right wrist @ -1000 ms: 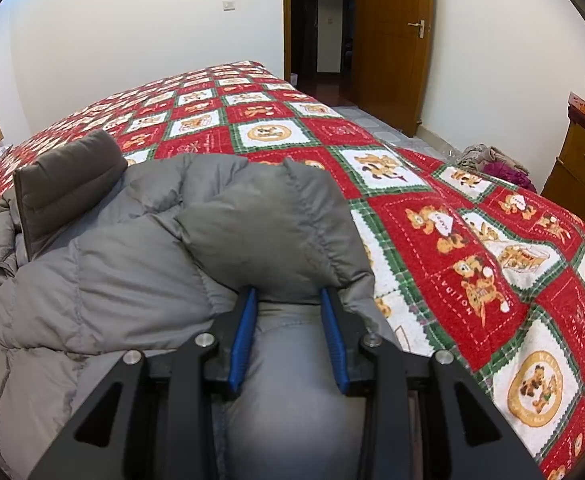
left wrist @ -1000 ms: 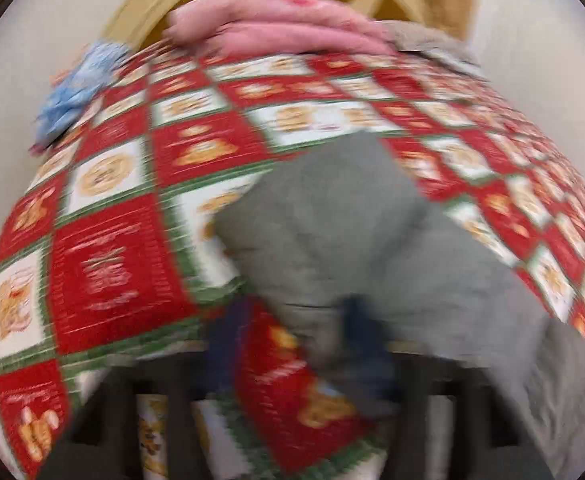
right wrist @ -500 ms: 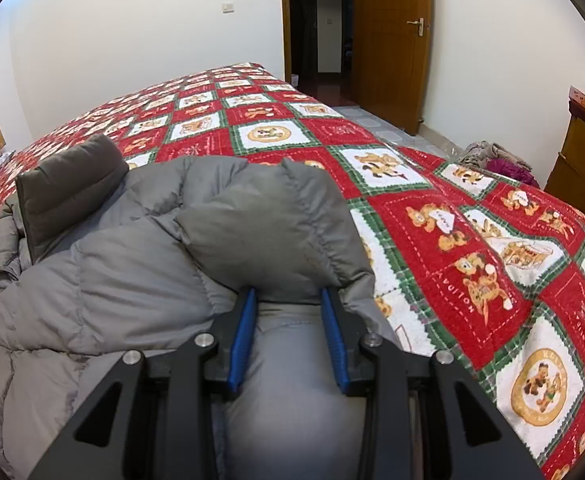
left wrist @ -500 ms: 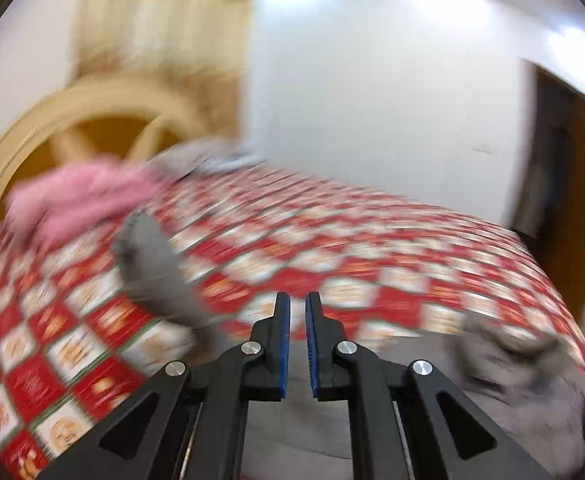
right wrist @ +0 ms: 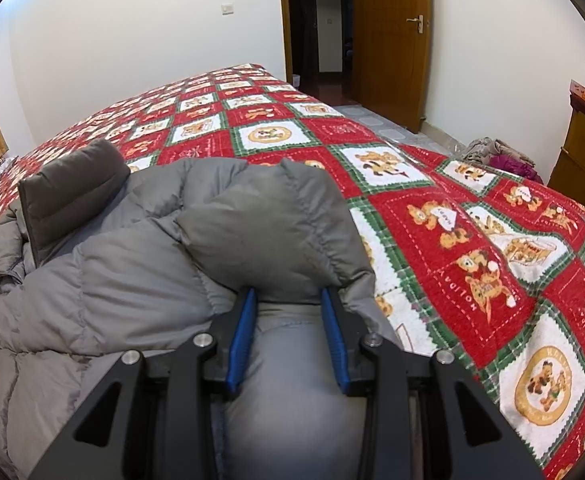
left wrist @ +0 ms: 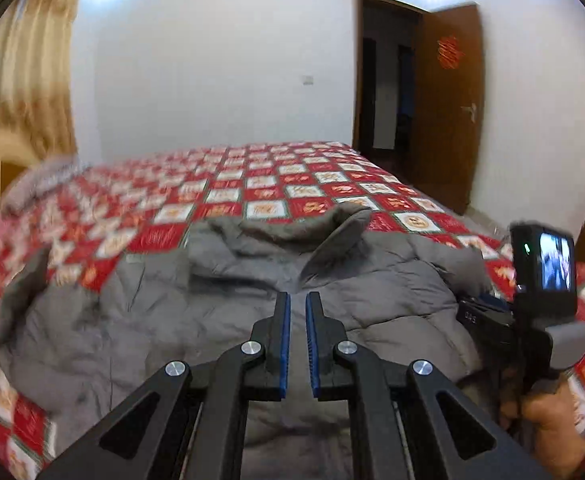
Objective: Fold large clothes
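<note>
A large grey padded jacket [left wrist: 220, 304] lies spread on the bed's red, white and green quilt [left wrist: 260, 196]; it also shows in the right wrist view [right wrist: 132, 264]. My left gripper [left wrist: 297, 308] is held above the jacket with its blue pads close together and nothing between them. My right gripper [right wrist: 288, 300] is shut on a thick fold of the jacket's sleeve [right wrist: 268, 232], its fingertips hidden under the cloth. The right gripper also shows in the left wrist view [left wrist: 532, 320], at the jacket's right edge. The collar [right wrist: 68, 188] stands up at the far left.
An open wooden door [right wrist: 388, 40] and dark doorway stand beyond the bed. A wooden dresser [right wrist: 584, 156] is at the right, with a heap of clothes [right wrist: 496, 156] on the floor beside it. A curtain [left wrist: 24, 80] and headboard are at the left.
My left gripper has let go of the jacket, shut, and swung from facing the headboard to facing the door. The right gripper has stayed still, holding the sleeve.
</note>
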Action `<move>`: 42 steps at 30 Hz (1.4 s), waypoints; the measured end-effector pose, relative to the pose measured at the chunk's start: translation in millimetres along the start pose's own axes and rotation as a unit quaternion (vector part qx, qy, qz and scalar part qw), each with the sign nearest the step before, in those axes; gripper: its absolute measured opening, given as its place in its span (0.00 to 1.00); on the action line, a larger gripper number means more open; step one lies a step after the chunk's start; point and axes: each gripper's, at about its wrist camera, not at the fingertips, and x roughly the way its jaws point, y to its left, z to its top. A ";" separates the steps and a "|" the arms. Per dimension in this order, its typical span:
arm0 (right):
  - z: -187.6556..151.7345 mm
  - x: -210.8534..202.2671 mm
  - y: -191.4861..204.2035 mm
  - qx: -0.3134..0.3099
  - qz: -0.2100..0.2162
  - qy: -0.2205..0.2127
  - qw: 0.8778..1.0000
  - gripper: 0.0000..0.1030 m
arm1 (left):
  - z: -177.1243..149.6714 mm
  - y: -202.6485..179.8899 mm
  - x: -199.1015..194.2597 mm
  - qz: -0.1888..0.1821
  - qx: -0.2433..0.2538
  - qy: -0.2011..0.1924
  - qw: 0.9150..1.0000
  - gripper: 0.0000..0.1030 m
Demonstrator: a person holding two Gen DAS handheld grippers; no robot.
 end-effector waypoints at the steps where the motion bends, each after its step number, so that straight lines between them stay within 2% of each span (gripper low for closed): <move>1: 0.2 0.2 0.5 0.000 0.000 0.000 1.000 0.37 | 2.2 15.2 1.0 0.004 -0.024 0.008 1.000 0.08; 3: 0.0 0.0 -0.1 0.000 0.000 0.000 1.000 0.37 | 5.4 61.2 1.0 0.030 -0.083 0.027 0.996 0.08; 5: 0.1 0.1 0.0 0.000 0.000 0.000 1.000 0.37 | 9.8 120.5 4.0 0.072 -0.140 0.056 0.986 0.24; 7: 0.1 0.1 -0.2 0.000 0.000 0.000 1.000 0.37 | 12.8 172.6 8.2 0.110 -0.178 0.082 0.975 0.82; 9: 0.2 0.4 -0.2 0.000 0.000 0.000 1.000 0.37 | 18.3 226.0 4.8 0.183 -0.187 0.078 0.962 0.84; 11: 0.0 0.2 0.1 -0.001 0.000 0.000 1.000 0.37 | 22.6 256.7 5.7 0.238 -0.169 0.073 0.954 0.85; 13: 0.2 0.5 0.1 -0.001 -0.001 0.000 1.000 0.37 | 25.2 289.5 24.5 0.293 -0.143 0.112 0.939 0.85; 15: 0.1 0.7 0.4 -0.002 -0.003 -0.001 1.000 0.37 | 21.3 304.8 47.4 0.325 -0.106 0.157 0.926 0.85; 17: -0.1 0.6 0.4 -0.003 -0.003 -0.001 1.000 0.37 | 12.0 312.6 76.4 0.367 -0.048 0.207 0.906 0.85; 19: -0.1 0.6 0.3 -0.002 -0.003 -0.001 1.000 0.37 | 4.8 314.9 95.5 0.380 -0.018 0.229 0.896 0.85; 21: -0.1 0.6 0.5 -0.002 -0.003 -0.001 1.000 0.37 | -0.6 318.5 100.9 0.396 -0.018 0.231 0.888 0.85; 22: -0.1 0.6 0.4 -0.003 -0.003 -0.001 1.000 0.37 | -1.7 321.9 97.7 0.396 -0.036 0.218 0.891 0.78; 23: -0.1 0.7 0.4 -0.003 -0.003 -0.001 1.000 0.37 | -1.9 325.3 91.6 0.385 -0.058 0.198 0.899 0.67; 24: 0.1 0.8 0.2 -0.003 -0.003 -0.001 1.000 0.37 | -2.4 328.9 88.5 0.372 -0.076 0.188 0.906 0.35; 25: -0.1 0.7 0.3 -0.002 -0.003 -0.001 1.000 0.37 | -4.2 332.8 86.9 0.357 -0.094 0.188 0.910 0.22; 26: 0.0 0.7 0.3 -0.002 -0.003 -0.001 1.000 0.37 | -5.0 334.4 84.5 0.349 -0.097 0.187 0.913 0.20; 27: 0.1 0.8 0.4 -0.003 -0.003 -0.001 1.000 0.37 | -4.4 333.1 79.8 0.340 -0.091 0.178 0.919 0.14; 30: 0.0 0.6 0.4 -0.002 -0.002 -0.001 1.000 0.37 | 4.3 328.9 59.0 0.296 -0.115 0.143 0.937 0.09; 32: 0.0 0.6 0.3 -0.002 -0.001 -0.001 1.000 0.37 | 16.9 318.4 35.1 0.253 -0.136 0.096 0.953 0.09; 35: 0.1 0.6 0.5 -0.002 -0.002 -0.001 1.000 0.37 | 37.0 295.3 9.3 0.193 -0.140 0.044 0.970 0.09; 39: 0.3 0.7 0.5 -0.002 -0.002 -0.001 1.000 0.37 | 63.4 247.5 -12.6 0.126 -0.112 0.004 0.986 0.09; 42: 0.4 0.7 0.4 -0.002 -0.002 -0.001 1.000 0.37 | 77.8 197.1 -29.3 0.040 -0.104 -0.022 0.994 0.09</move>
